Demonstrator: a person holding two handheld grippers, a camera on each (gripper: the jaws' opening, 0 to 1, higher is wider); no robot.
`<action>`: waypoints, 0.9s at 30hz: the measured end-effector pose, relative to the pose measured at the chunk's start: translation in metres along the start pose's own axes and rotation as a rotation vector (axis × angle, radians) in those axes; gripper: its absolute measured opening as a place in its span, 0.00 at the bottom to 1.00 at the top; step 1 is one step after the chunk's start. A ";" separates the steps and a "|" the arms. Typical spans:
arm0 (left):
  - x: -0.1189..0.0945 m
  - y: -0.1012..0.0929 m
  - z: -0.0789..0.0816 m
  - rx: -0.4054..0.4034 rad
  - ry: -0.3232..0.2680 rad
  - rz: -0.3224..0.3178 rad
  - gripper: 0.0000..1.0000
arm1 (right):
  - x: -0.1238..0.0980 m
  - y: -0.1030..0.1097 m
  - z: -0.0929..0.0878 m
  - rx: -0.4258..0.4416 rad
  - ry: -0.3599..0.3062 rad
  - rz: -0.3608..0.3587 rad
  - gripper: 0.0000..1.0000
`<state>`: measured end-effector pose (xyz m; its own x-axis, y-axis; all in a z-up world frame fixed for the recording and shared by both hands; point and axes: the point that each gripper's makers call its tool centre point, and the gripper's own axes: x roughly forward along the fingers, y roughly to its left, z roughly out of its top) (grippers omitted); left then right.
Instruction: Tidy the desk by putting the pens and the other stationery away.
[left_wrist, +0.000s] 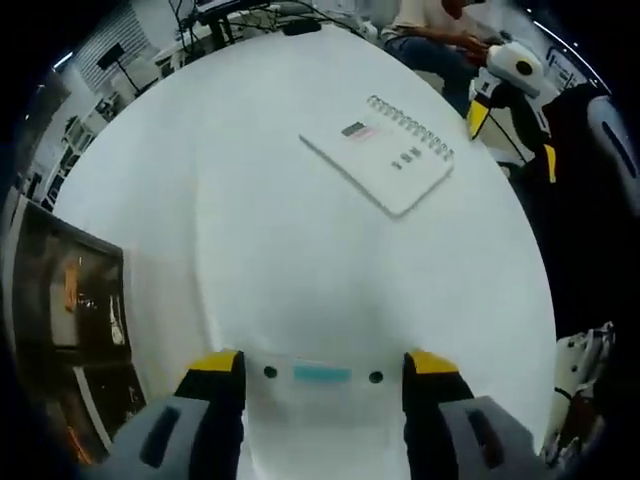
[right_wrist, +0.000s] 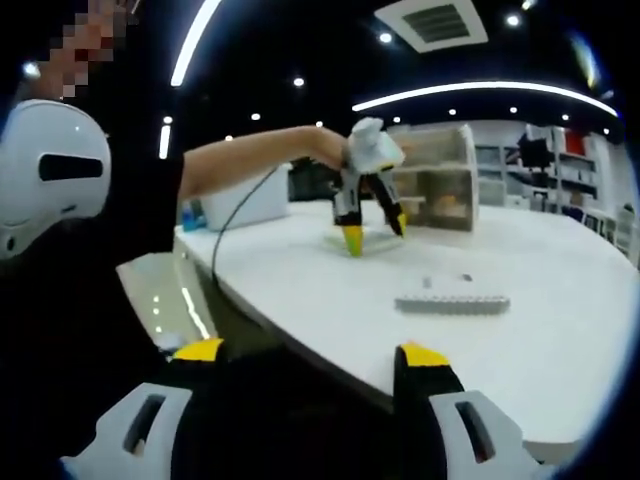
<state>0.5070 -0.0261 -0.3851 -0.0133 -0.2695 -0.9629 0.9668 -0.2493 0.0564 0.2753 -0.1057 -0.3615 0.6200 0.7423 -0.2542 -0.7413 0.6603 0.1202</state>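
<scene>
Bright overhead ceiling strips (right_wrist: 455, 97), soft shadows, fisheye-bent edges, slight blur.

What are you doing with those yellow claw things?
A person holds a gripper in each hand at a white table. The left gripper is low over the table with its jaws apart around a small clear box. A notebook lies farther off, untouched. The right gripper is open and empty, off the table edge, looking across at the left one.
</scene>
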 end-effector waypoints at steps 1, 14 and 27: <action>0.000 0.000 0.000 0.000 0.001 0.000 0.63 | 0.000 0.000 0.000 0.000 0.000 0.000 0.64; 0.000 -0.005 0.001 0.014 0.015 0.001 0.62 | 0.001 0.004 0.005 -0.001 -0.005 0.016 0.64; -0.015 -0.016 0.003 0.035 -0.006 -0.009 0.61 | 0.004 0.010 0.019 -0.053 -0.020 0.034 0.63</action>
<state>0.4910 -0.0207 -0.3706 -0.0238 -0.2726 -0.9618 0.9570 -0.2844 0.0570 0.2750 -0.0943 -0.3430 0.5992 0.7665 -0.2313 -0.7740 0.6284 0.0771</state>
